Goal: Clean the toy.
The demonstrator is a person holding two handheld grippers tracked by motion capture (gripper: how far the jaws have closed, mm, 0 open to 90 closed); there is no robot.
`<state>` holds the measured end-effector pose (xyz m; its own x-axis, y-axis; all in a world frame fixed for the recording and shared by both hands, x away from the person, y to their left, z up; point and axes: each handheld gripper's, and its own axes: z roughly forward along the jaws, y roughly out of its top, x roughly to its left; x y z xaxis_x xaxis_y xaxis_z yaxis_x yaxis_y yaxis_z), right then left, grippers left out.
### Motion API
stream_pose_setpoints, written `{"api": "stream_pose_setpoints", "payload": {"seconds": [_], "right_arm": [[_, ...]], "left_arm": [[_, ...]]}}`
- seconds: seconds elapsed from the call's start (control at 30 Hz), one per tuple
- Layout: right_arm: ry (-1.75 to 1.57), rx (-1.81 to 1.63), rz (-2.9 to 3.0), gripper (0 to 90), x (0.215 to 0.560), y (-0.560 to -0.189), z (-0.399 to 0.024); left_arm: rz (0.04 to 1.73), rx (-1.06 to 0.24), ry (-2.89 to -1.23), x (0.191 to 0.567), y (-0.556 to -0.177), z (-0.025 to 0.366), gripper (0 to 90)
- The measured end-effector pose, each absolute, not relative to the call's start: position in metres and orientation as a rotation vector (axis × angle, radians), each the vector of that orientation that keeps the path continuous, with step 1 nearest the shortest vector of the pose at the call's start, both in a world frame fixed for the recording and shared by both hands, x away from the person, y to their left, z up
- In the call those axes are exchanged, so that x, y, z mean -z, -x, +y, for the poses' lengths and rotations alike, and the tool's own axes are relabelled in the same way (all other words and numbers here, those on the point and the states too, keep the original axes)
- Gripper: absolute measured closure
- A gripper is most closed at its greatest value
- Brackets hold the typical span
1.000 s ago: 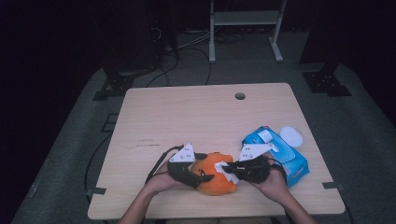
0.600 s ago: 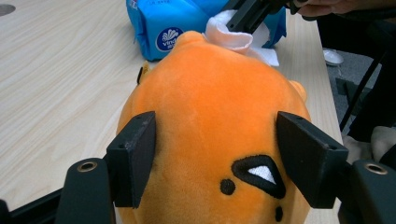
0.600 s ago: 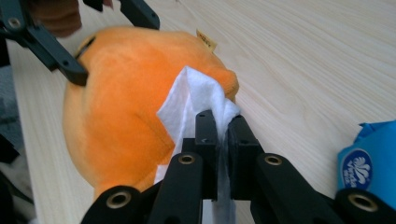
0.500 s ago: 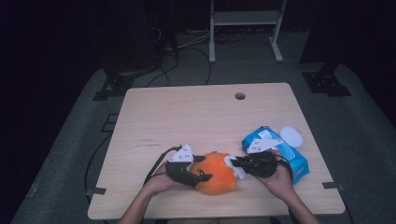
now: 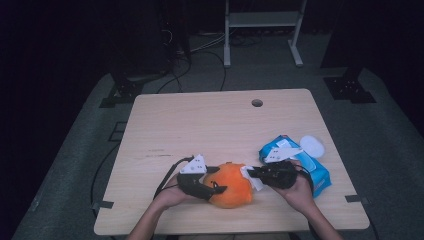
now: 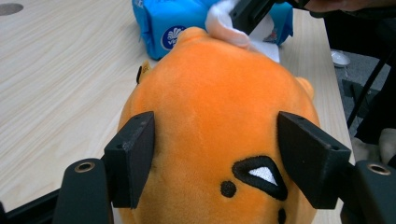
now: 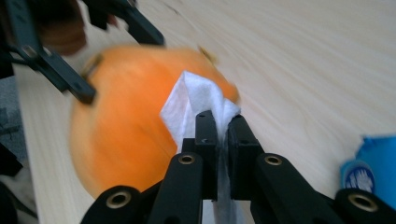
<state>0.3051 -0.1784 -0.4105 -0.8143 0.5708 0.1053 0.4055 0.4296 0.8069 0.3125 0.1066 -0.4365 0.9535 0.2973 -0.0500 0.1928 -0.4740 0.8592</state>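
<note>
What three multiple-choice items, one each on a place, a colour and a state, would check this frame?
1. Where does the wipe pack lie?
A. at the table's far left corner
B. by the right hand, at the table's near right
C. on the floor

2. What colour is the plush toy?
A. green
B. orange
C. white

3. How is the right gripper?
A. shut on a white wipe
B. wide open
C. shut on the pack

Answers:
1 B, the high view shows it by the right hand.
2 B, its fur is orange.
3 A, the jaws pinch the wipe.
</note>
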Motion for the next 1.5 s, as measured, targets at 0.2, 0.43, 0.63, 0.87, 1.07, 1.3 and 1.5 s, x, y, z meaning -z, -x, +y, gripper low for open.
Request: {"api": "stream_pose_setpoints", "payload": {"seconds": [0.2, 0.43, 0.63, 0.87, 1.07, 1.3, 1.5], "right_arm": [[-0.845, -1.326, 2.504, 84.0, 0.412, -0.306, -0.175], [-0.875, -1.293, 2.482, 83.9, 0.413, -0.308, -0.178], [-0.813, -1.314, 2.488, 84.0, 0.409, -0.304, -0.173], [-0.814, -1.312, 2.506, 83.9, 0.413, -0.305, -0.177], [-0.853, -1.301, 2.491, 83.9, 0.412, -0.310, -0.177], [-0.770, -1.316, 2.498, 83.9, 0.402, -0.305, -0.164], [-0.755, -1.313, 2.573, 83.6, 0.410, -0.303, -0.165]], "left_arm": [[0.330, -0.131, -2.082, 0.436, -0.311, 0.107, 29.8], [0.317, -0.160, -2.094, 0.434, -0.307, 0.101, 29.0], [0.319, -0.150, -2.071, 0.432, -0.308, 0.102, 24.1], [0.428, -0.084, -2.046, 0.435, -0.321, 0.108, 13.2], [0.402, -0.119, -2.074, 0.435, -0.313, 0.099, 21.9], [0.354, -0.102, -2.069, 0.433, -0.310, 0.096, 20.5], [0.384, -0.070, -2.005, 0.424, -0.318, 0.105, 12.3]]}}
